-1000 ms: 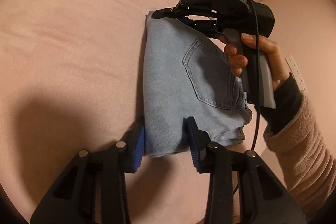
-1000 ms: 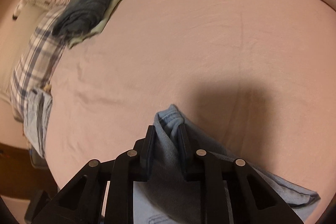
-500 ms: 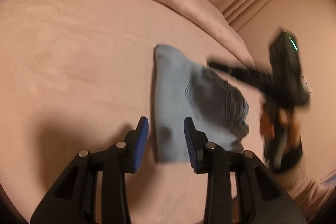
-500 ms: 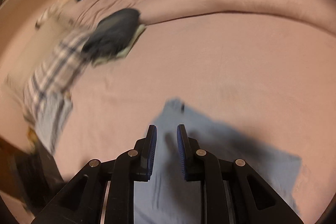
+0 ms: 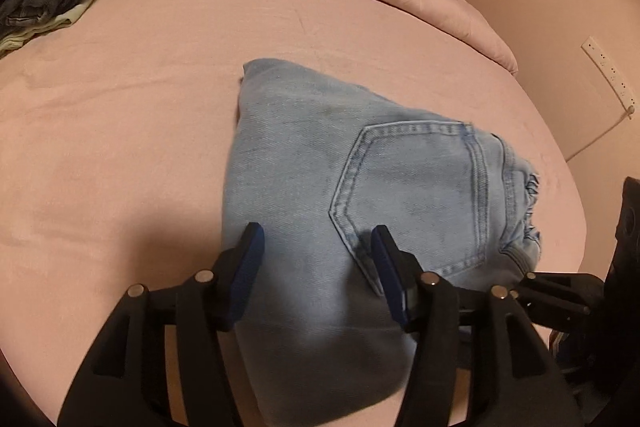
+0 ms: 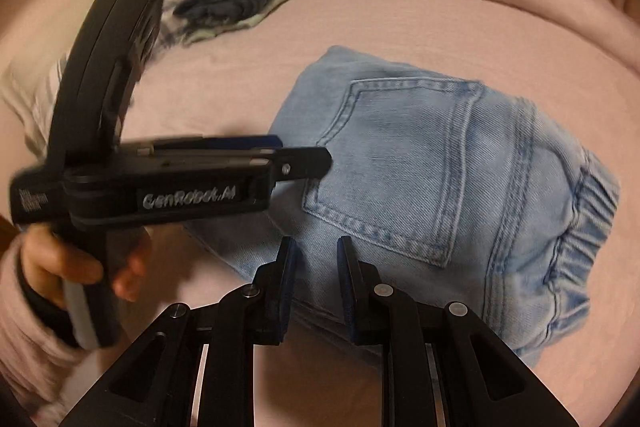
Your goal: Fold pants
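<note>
The left tool point(image 6: 306, 157) bears white "GenRobot.AI" lettering on its side.

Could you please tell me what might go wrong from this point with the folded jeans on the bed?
1. The left gripper hangs open right over the folded jeans; dipping lower could snag and undo the fold.
2. The elastic waistband bulges at one edge, so the bundle might spring open.
3. The right gripper, also open, sits close beside the left; they could bump.

left gripper point(image 6: 304, 157) motion-blurred, jeans point(image 5: 360, 227) near edge hidden behind fingers point(image 5: 244, 267)
</note>
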Action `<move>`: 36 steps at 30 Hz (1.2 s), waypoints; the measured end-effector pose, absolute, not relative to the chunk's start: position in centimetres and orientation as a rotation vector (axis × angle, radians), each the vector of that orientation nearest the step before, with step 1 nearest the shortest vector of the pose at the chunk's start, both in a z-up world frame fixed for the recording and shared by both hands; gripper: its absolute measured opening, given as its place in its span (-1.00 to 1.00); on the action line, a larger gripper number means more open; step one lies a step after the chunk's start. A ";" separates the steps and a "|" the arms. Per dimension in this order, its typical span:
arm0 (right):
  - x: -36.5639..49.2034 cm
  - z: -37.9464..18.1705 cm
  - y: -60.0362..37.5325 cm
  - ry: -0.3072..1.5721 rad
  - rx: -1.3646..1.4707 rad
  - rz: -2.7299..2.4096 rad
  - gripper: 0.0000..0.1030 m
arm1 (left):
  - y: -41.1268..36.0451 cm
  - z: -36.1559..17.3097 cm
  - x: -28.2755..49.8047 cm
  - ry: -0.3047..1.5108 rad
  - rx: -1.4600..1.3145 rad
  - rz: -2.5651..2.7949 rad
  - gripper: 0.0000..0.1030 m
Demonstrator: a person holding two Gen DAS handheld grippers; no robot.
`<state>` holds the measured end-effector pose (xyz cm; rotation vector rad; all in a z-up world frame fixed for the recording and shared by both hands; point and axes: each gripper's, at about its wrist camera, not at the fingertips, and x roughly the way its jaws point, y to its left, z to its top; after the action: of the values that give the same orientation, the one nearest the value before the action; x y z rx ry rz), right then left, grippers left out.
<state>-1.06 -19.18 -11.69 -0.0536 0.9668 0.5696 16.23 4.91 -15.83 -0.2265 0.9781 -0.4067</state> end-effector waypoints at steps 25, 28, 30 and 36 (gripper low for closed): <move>1.6 -15.1 -36.1 1.011 0.821 0.471 0.47 | 8.7 -16.7 14.2 1.033 -0.690 -0.478 0.73; 1.7 -15.1 -36.0 1.025 0.809 0.487 0.48 | 8.3 -16.6 14.9 1.041 -0.690 -0.493 0.76; 1.6 -15.1 -36.2 1.031 0.803 0.495 0.50 | 7.8 -16.7 15.6 1.044 -0.689 -0.501 0.76; 2.4 -14.9 -35.7 1.038 0.754 0.515 0.56 | 6.4 -16.8 16.9 1.047 -0.667 -0.512 0.91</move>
<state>2.41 -35.70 -14.91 0.7544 1.0384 0.5147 16.88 6.37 -16.81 -0.6667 1.0469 -0.5125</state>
